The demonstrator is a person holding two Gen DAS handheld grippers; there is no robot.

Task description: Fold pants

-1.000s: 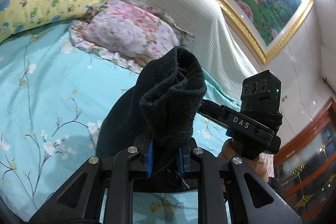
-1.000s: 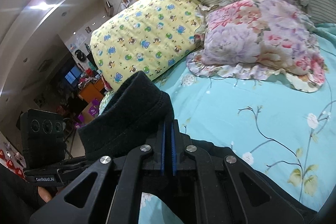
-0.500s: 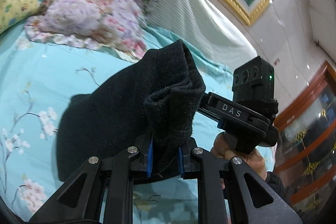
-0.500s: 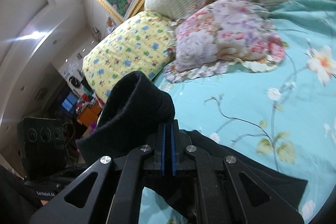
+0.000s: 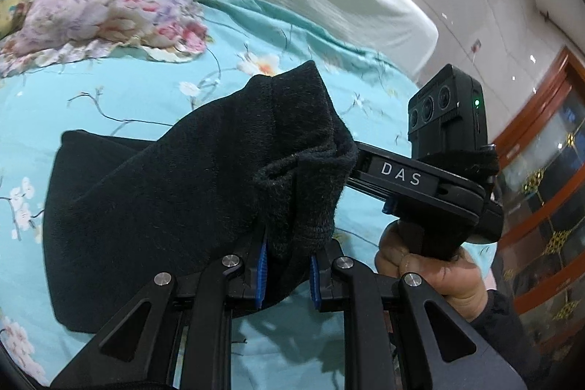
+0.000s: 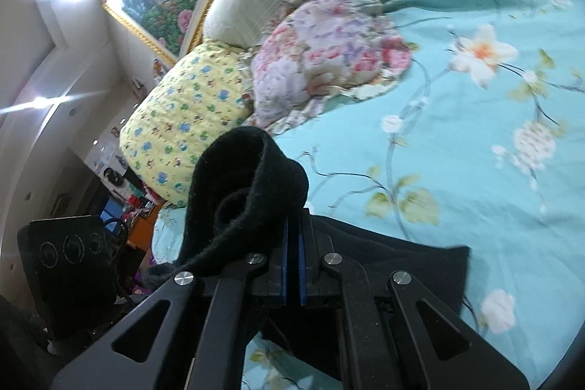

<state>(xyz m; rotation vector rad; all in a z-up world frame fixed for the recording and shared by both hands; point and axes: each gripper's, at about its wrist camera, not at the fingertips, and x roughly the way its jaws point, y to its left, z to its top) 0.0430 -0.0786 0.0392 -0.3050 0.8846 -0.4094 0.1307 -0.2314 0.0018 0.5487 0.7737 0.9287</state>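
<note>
Black pants (image 5: pixel 153 192) lengthwise leftward, both tools clamped.

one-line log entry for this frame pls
left gripper: shut on black pants | right gripper: shut on pants | pants part-lifted over teal bedsheet

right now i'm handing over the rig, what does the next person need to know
Left gripper: jaws shut on a bunched edge of the black pants.
Right gripper: jaws shut on another bunched edge of the same pants.
Both edges are held up side by side; the rest of the pants lies on the teal floral bedsheet, near the floral pillow.
Done: both edges gripped and lifted.
Left: lay them over to make the fold, release, smooth.
</note>
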